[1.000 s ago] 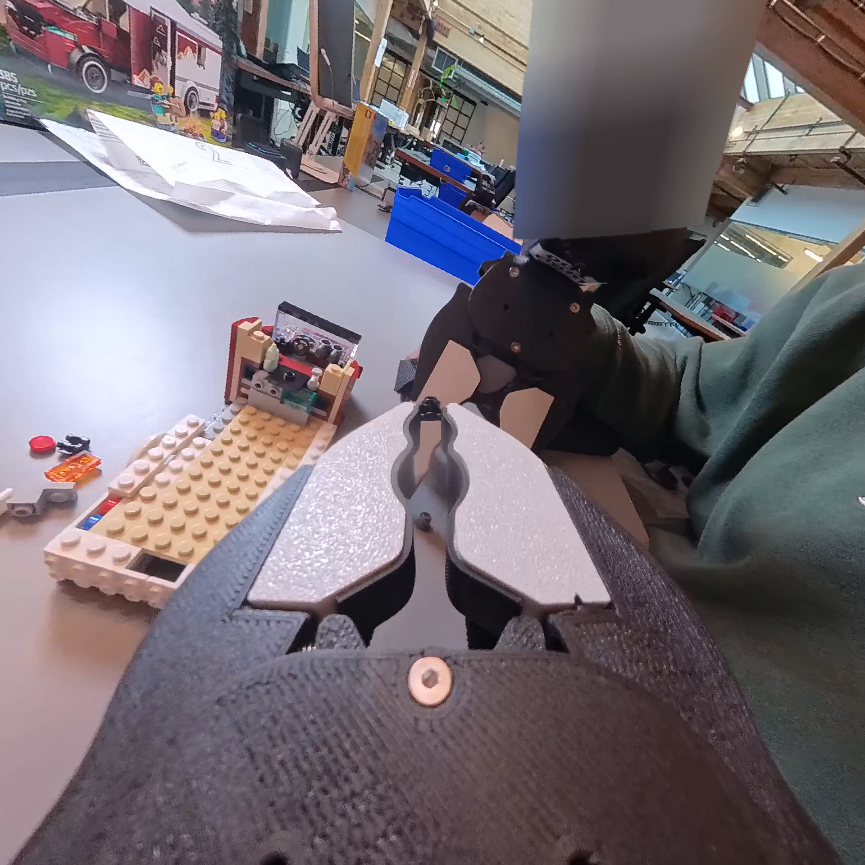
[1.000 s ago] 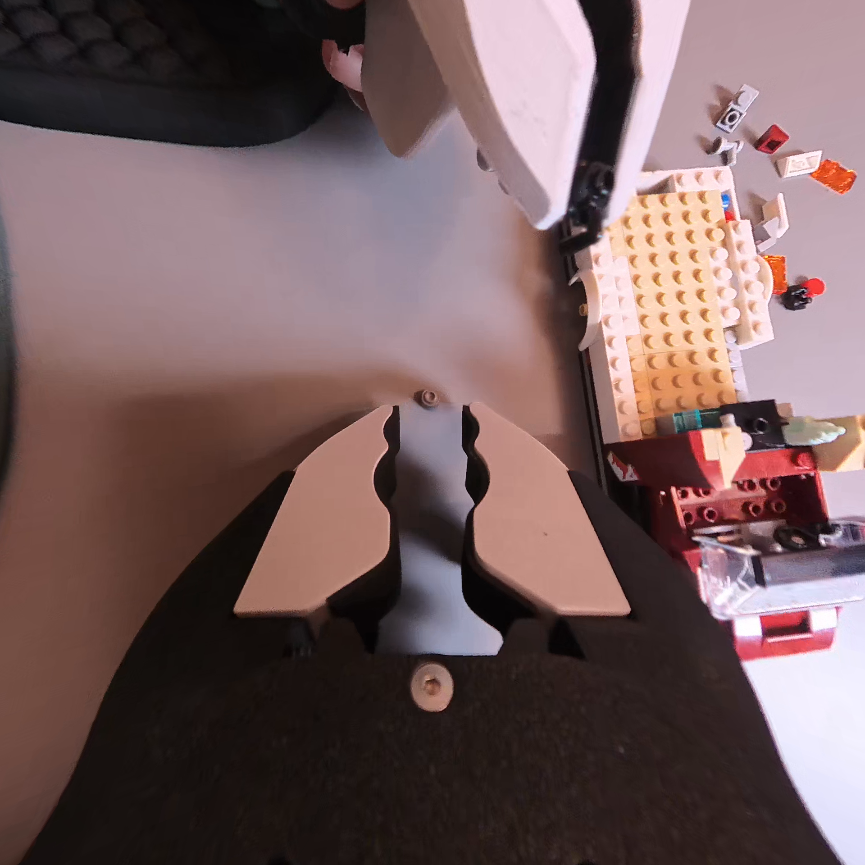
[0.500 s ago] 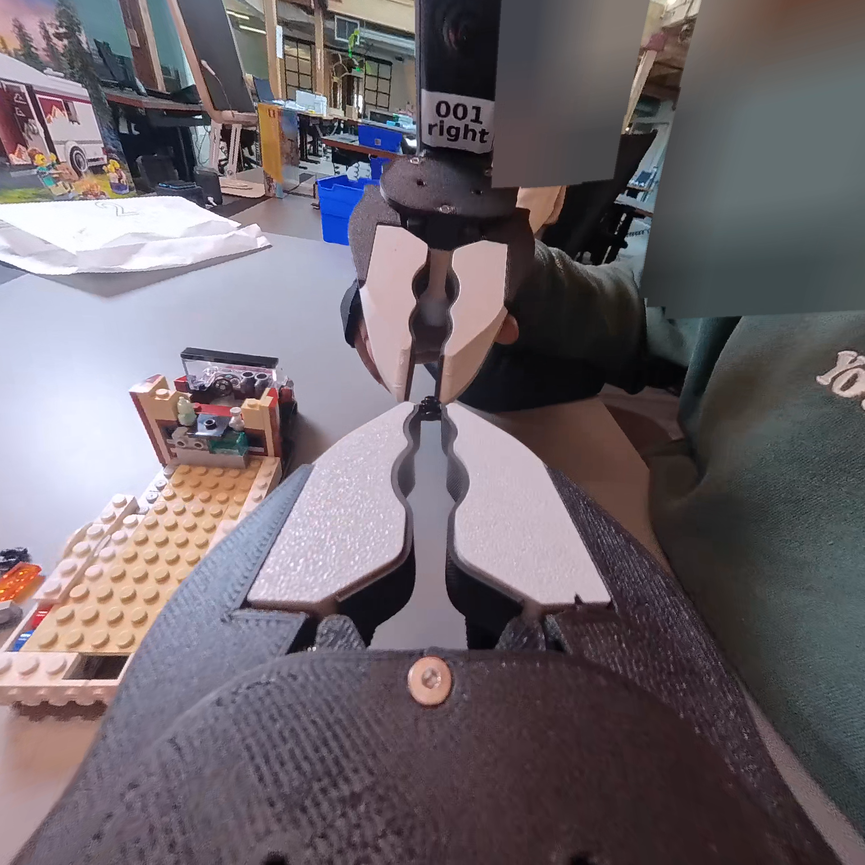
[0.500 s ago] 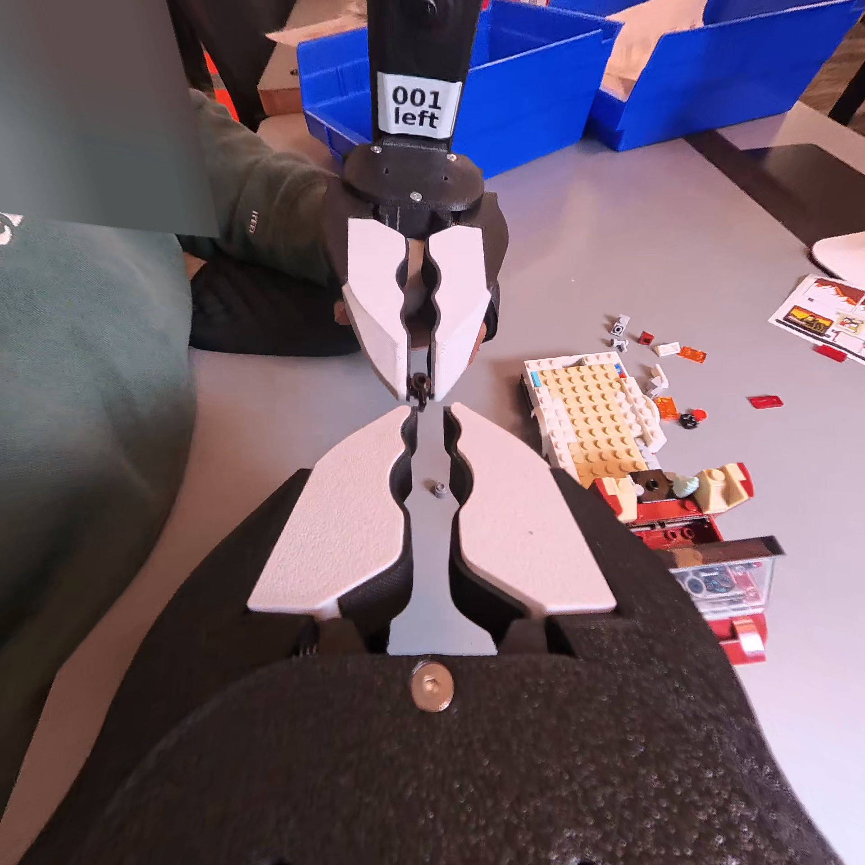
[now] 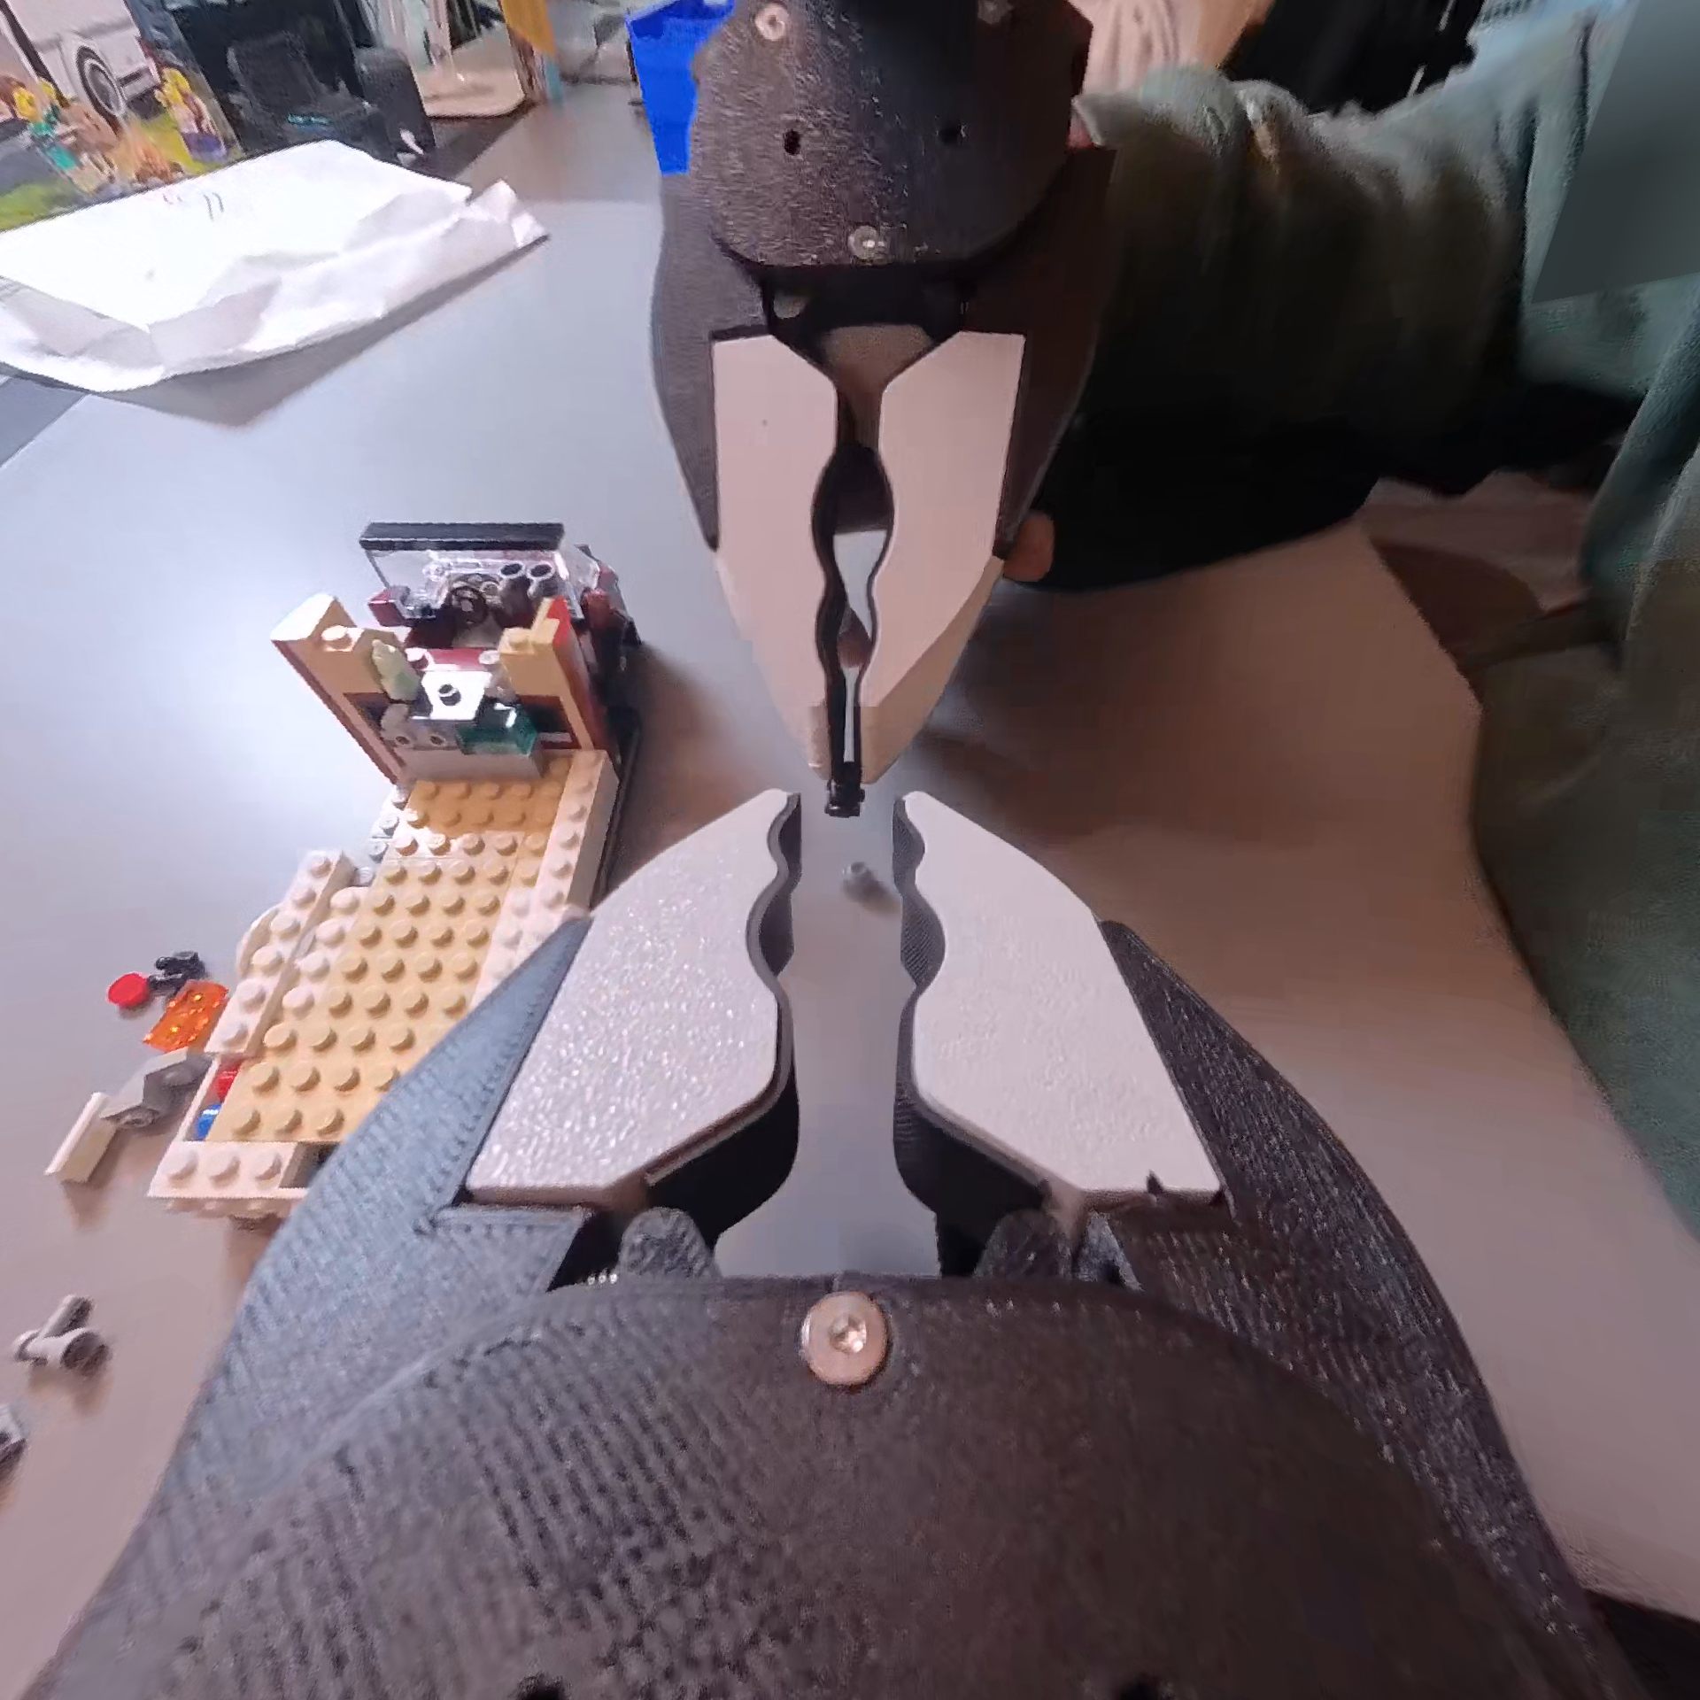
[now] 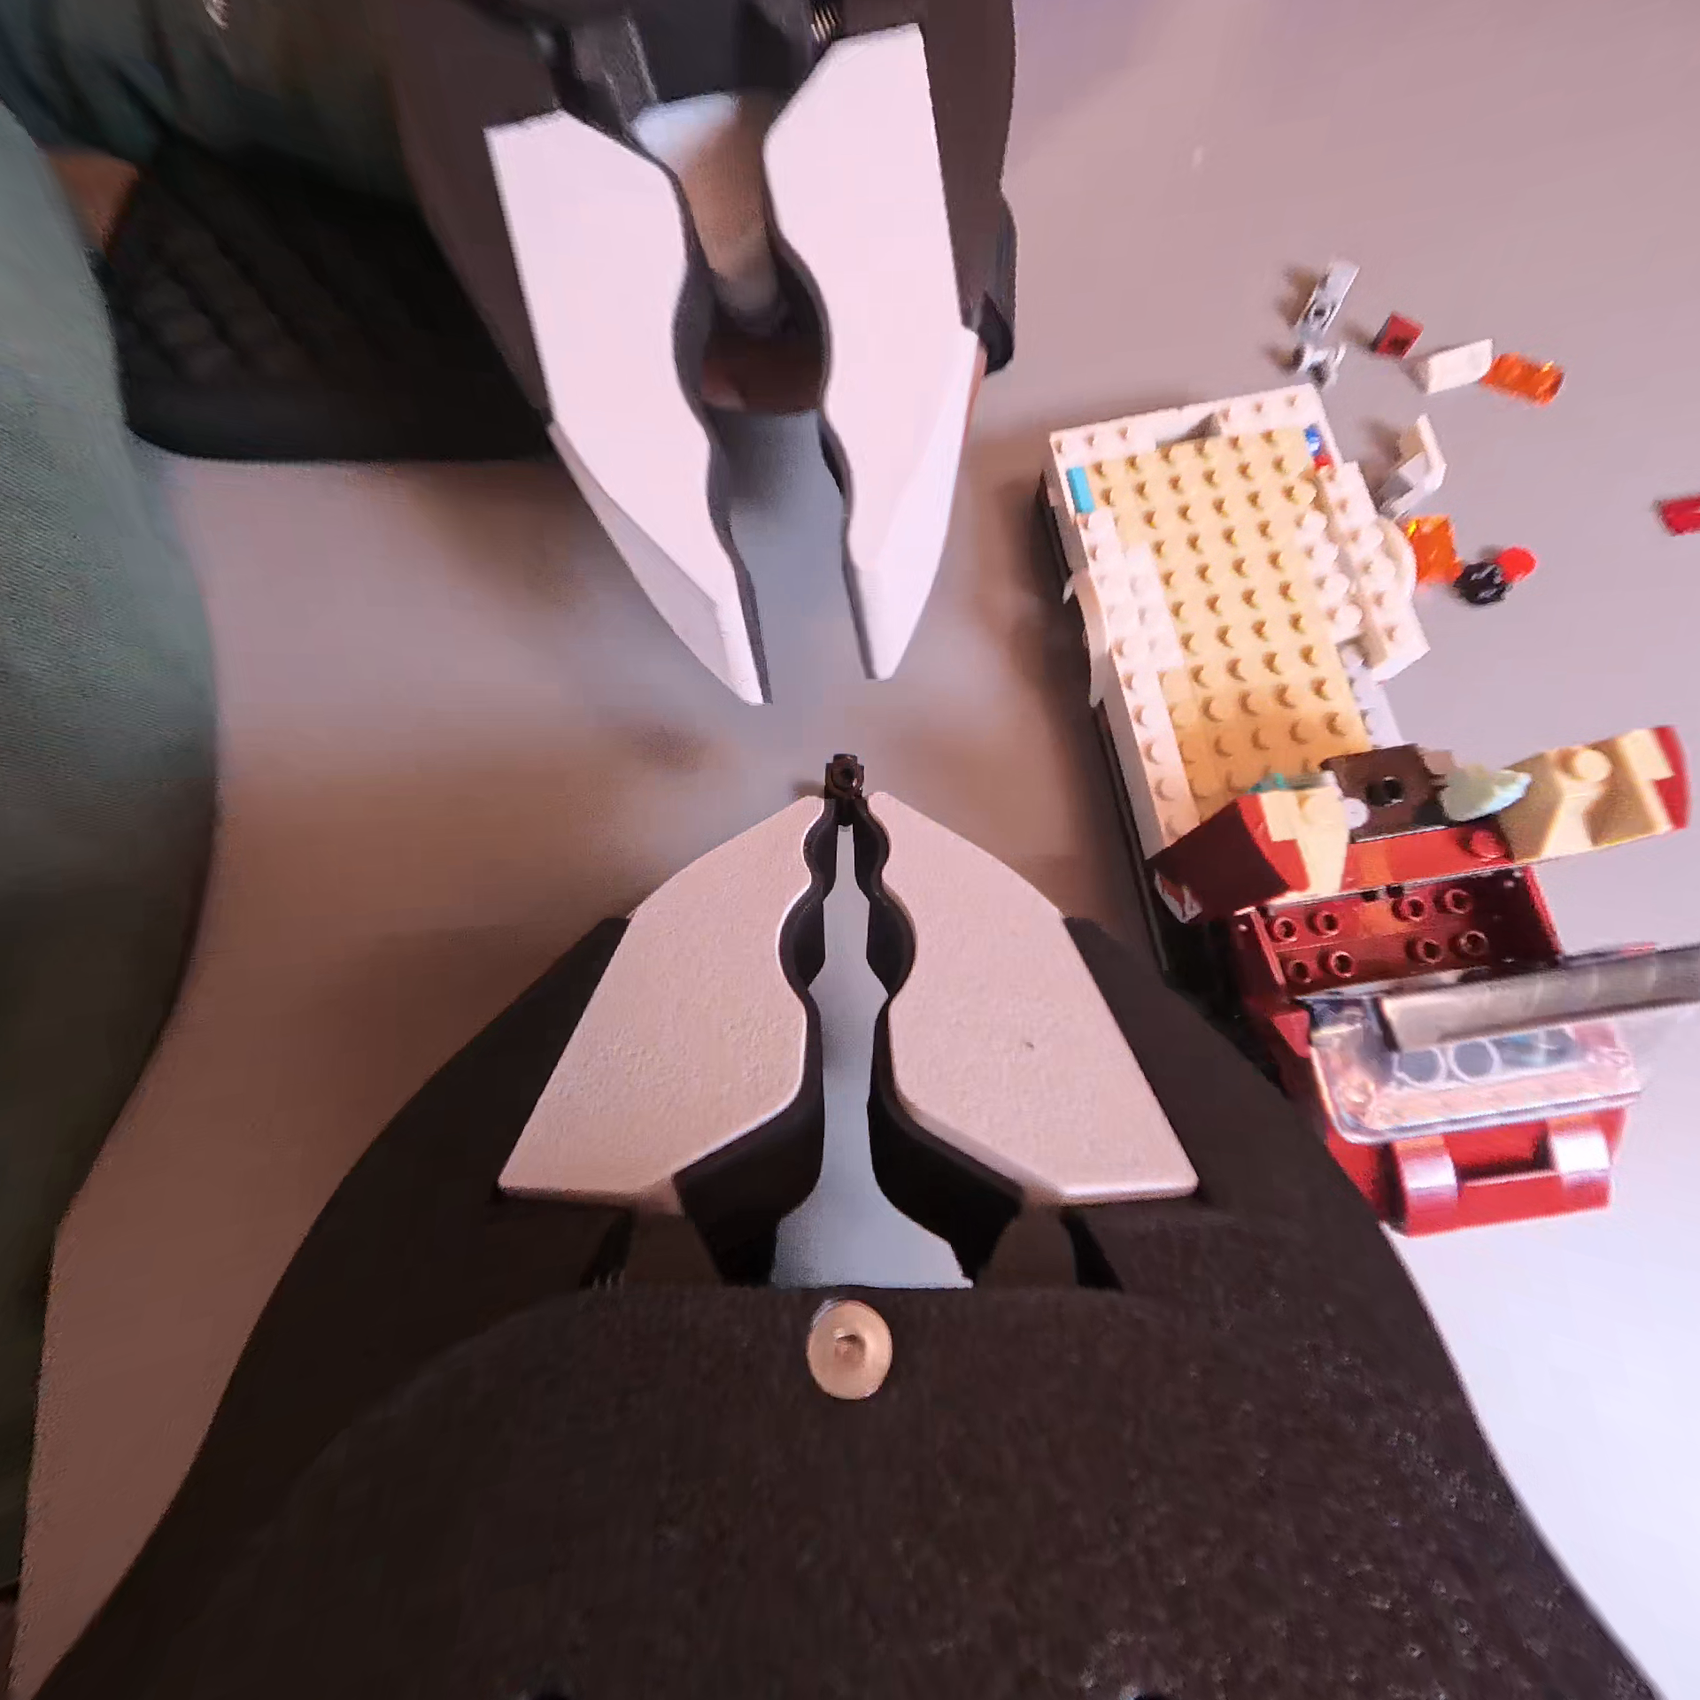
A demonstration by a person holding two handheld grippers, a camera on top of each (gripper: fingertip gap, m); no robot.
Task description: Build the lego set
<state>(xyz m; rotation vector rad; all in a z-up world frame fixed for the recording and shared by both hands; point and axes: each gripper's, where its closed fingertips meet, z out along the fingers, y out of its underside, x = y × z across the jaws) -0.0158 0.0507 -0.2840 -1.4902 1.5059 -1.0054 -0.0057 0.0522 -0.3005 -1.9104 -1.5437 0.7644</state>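
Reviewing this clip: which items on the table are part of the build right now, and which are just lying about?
In play:
- small black piece, pinched in the right gripper
- left gripper, fingers apart
- tiny grey stud on the table
- half-built camper

Lying about:
- orange tile
- white paper bag
- set box

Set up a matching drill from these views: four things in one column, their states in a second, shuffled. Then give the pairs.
1. left gripper
2. right gripper
3. small black piece
4. small grey stud

A. lies loose on the table
B. pinched at fingertips
C. shut on a piece
D. open, empty

Pairs: 1-D, 2-C, 3-B, 4-A
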